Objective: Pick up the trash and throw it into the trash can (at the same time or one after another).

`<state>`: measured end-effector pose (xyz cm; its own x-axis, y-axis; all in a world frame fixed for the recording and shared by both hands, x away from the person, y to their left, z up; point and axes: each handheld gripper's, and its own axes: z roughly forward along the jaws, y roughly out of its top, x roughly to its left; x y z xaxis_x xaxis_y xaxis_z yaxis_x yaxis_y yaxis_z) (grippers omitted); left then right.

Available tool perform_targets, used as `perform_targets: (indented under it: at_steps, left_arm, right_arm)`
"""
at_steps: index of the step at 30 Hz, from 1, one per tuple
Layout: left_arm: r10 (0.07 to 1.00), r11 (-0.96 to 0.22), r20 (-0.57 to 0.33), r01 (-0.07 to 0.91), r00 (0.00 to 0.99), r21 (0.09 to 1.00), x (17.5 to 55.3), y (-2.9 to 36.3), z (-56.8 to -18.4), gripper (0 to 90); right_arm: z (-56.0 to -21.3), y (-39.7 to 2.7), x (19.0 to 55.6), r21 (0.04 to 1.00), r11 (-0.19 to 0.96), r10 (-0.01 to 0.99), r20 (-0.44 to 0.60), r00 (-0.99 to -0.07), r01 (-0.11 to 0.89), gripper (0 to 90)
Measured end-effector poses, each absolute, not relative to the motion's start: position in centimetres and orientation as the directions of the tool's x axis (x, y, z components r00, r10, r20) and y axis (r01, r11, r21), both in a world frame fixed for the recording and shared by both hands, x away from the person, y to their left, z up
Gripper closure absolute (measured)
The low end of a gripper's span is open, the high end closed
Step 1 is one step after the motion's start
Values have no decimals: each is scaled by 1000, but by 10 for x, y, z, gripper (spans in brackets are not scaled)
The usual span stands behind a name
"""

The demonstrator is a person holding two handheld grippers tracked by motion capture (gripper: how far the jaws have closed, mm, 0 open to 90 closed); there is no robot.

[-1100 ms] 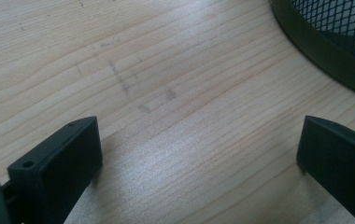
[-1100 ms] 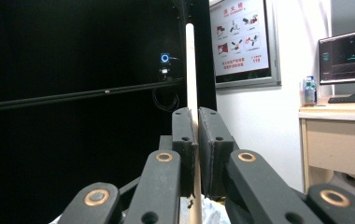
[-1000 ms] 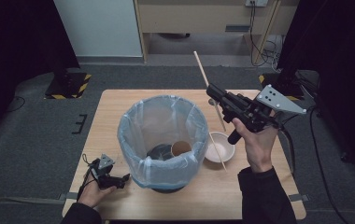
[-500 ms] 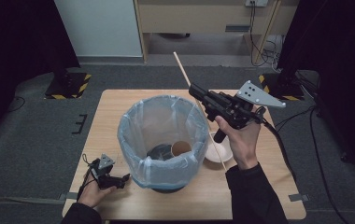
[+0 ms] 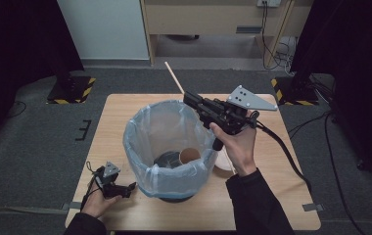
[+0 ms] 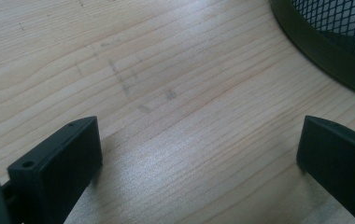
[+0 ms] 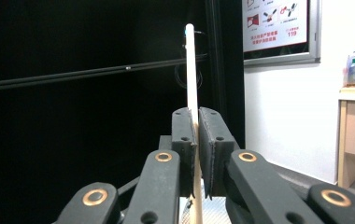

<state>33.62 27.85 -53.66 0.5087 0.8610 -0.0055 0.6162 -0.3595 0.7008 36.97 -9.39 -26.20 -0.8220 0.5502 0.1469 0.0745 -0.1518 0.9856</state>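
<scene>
Wooden stick point(image 5: 175, 81) clamped between the right gripper's point(image 5: 190, 98) jaws, held in the air above the far-right rim of the bin point(image 5: 170, 145); stick slants up and away past the table's point(image 5: 125, 105) far edge. In the right gripper view the stick point(image 7: 191, 84) stands upright between the pressed pads. Left gripper point(image 5: 129, 186) rests on the table near the bin base, jaws wide, nothing between. Cup point(image 5: 190, 156) lies inside the bin; white bowl point(image 5: 223, 163) just right of it.
</scene>
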Motion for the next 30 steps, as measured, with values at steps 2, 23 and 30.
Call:
perform_targets:
  at_steps: [2,23,30]
  left_arm:
    - [861,-360,-5,616,509,700,336,278,-537,0]
    - [861,-360,-5,617,509,700,336,279,-537,0]
    - [861,-361,-5,616,509,700,336,279,-537,0]
  right_arm:
    - [-263,-91,371,986,-144,540,152,-828,87,799]
    - [-269,-165,375,987,-147,694,155,-703,72,628]
    - [-301,-195,378,985,-134,761,171,-626,107,569]
